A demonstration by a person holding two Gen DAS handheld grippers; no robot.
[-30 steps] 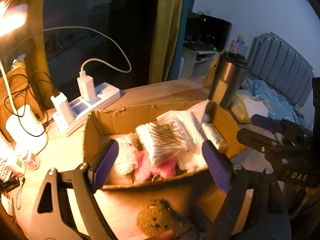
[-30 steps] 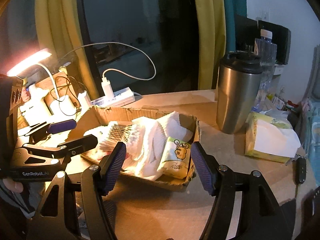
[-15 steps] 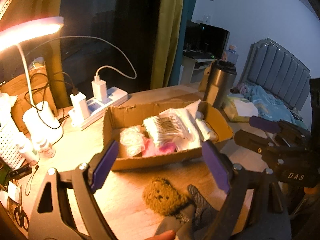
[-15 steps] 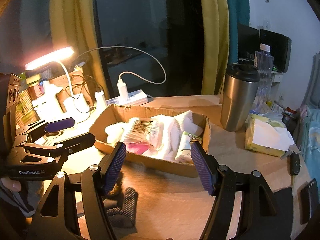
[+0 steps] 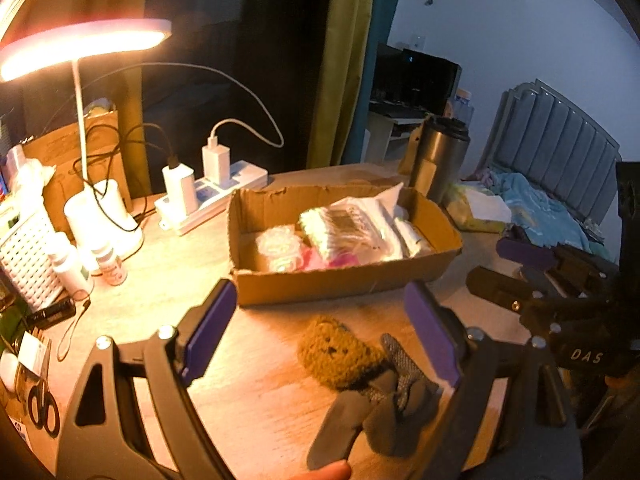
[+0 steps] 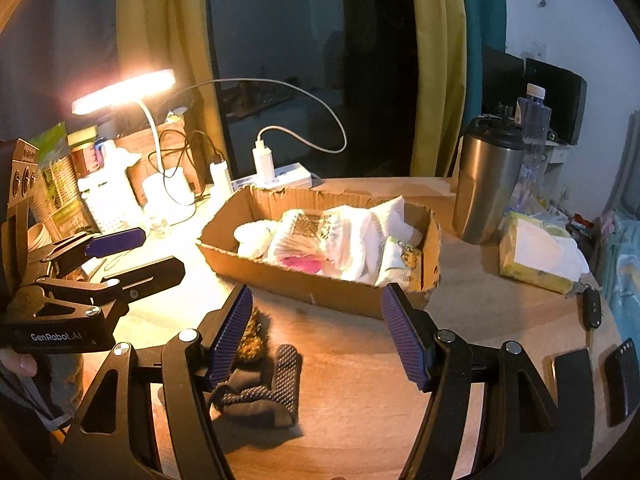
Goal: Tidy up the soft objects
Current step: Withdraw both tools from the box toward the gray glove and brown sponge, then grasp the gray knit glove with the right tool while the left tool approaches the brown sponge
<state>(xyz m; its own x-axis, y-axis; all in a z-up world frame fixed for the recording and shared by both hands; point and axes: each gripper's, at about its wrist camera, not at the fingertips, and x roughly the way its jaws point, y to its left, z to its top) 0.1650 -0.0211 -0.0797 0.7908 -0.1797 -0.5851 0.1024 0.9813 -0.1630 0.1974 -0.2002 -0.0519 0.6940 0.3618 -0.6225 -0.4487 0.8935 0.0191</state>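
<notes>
Left gripper [image 5: 320, 328] and right gripper [image 6: 316, 336] both hover above the near part of the wooden tabletop [image 6: 360, 420]. Fingers of each stand spread wide with nothing between the pads; both released.

Cardboard box [image 5: 340, 280] sits mid-tabletop, long side toward the cameras, its torn top edge open. Inside: white packets [image 5: 348, 228], a white bundle [image 5: 280, 246] at the left end, something pink [image 6: 304, 262] low in the middle. Contents fill most of the box; a little bare floor shows only at the left end.

Outside the box, on the near tabletop: a brown knitted piece [image 5: 336, 352] touching a grey glove [image 5: 380, 404]. Both lie just in front of the box's near wall, apart from it, between the left fingers in the left wrist view and beside the right gripper's left finger [image 6: 230, 332] in the right wrist view.

Open room: bare strip between box and near tabletop edge; wider bare area to the right of the glove. Left side crowded: lit desk lamp [image 5: 80, 52], power strip [image 5: 212, 200], small bottles [image 5: 108, 264], white basket [image 5: 24, 260]. Right of the box: steel tumbler [image 6: 486, 192], tissue pack [image 6: 540, 256], car key [image 6: 592, 310] near the tabletop's right edge.
</notes>
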